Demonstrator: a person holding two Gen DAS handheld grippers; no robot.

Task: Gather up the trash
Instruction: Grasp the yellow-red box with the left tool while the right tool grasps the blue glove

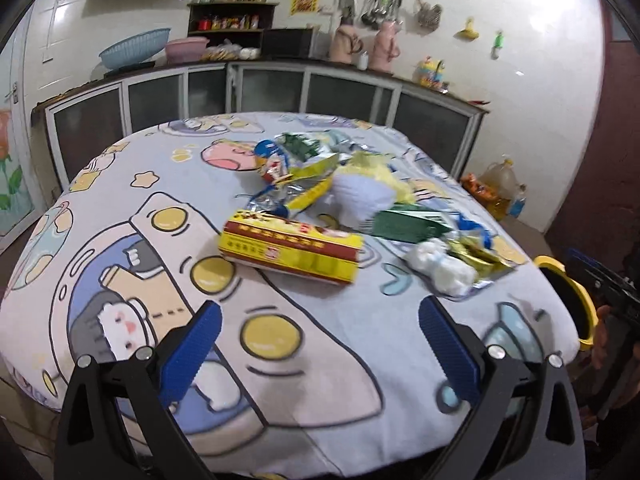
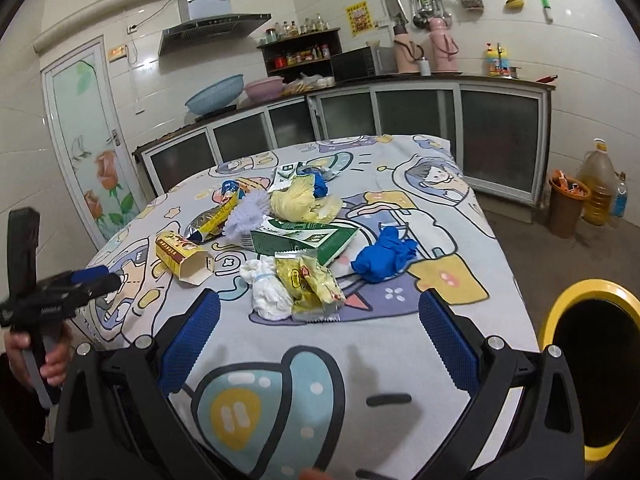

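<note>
Matt printed cloth tablecloth (image 2: 400,184), glossy foil wrappers (image 1: 304,184) — cardboard box (image 1: 292,252), ribbed claw pads (image 2: 192,340)

White-tiled kitchen walls (image 2: 520,60) back a dark counter (image 2: 440,78) with glass-fronted cabinets (image 2: 416,110) and a range hood (image 2: 212,28).

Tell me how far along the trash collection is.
Barely started, by the look of it. Nothing is in hand: the left gripper and right gripper are both open and empty. Still on the table: the yellow box, green packet, blue glove, white wad and more. The yellow-rimmed bin waits beside the table.
</note>
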